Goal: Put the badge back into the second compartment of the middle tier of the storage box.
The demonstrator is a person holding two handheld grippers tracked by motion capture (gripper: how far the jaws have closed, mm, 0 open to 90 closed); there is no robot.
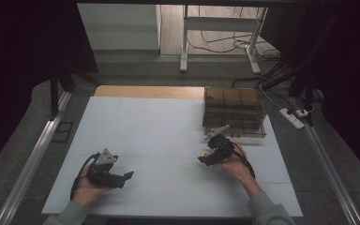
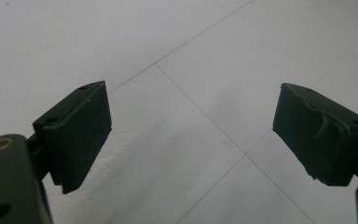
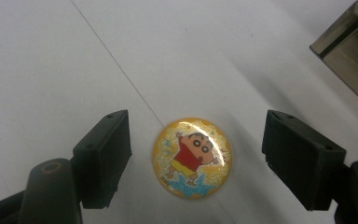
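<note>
Two grippers are hovering over the desk: the left gripper [image 1: 127, 176] near the front edge, jaws apart, the right gripper [image 3: 196, 158] with jaws apart around a badge [image 3: 192, 157] lying near the box [image 1: 234, 112]

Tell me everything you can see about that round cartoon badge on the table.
The badge is a round, glossy, domed disc with a glittery yellow-orange face showing a cartoon child in a red shirt above a blue splash. It lies flat, face up on the white table, between the right gripper's open jaws, which are not touching it.
</note>
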